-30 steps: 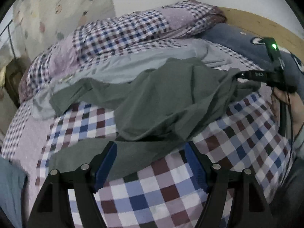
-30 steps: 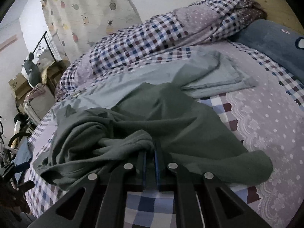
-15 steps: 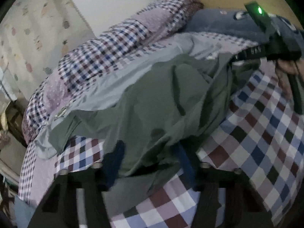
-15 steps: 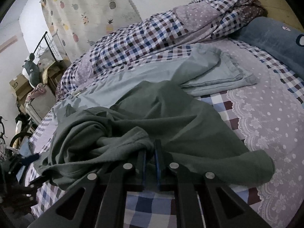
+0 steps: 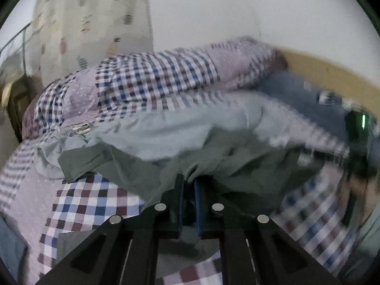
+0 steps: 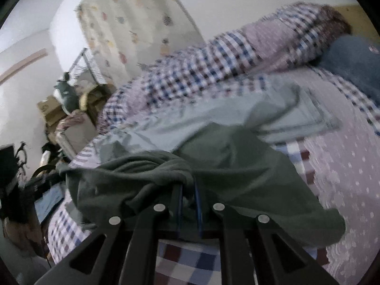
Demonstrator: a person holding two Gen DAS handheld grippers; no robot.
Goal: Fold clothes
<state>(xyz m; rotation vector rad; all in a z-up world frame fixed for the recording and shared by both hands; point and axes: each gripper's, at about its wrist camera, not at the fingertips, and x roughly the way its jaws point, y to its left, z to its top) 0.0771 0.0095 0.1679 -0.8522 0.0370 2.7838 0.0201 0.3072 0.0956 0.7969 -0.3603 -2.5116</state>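
Note:
A dark green garment (image 5: 228,163) lies crumpled on the checked bed cover (image 5: 95,204), partly over a pale blue-grey garment (image 5: 180,130). My left gripper (image 5: 188,185) is shut on a bunched edge of the green cloth. In the right wrist view the same green garment (image 6: 237,171) drapes over the fingers, and my right gripper (image 6: 188,190) is shut on a thick fold of it. The pale garment (image 6: 213,116) stretches behind it. The other gripper's body with a green light (image 5: 358,125) shows blurred at the right of the left wrist view.
A rolled checked quilt (image 5: 161,80) runs along the wall behind the clothes. A blue pillow (image 6: 351,64) rests by the wooden headboard (image 5: 332,73). Boxes and a metal rack (image 6: 68,99) stand past the bed's left end. A patterned curtain (image 5: 95,23) hangs at the left.
My left gripper has gone from open beside the green garment's hem to shut on the cloth and lifted. The right gripper has stayed shut on its fold and risen, so both views tilt up.

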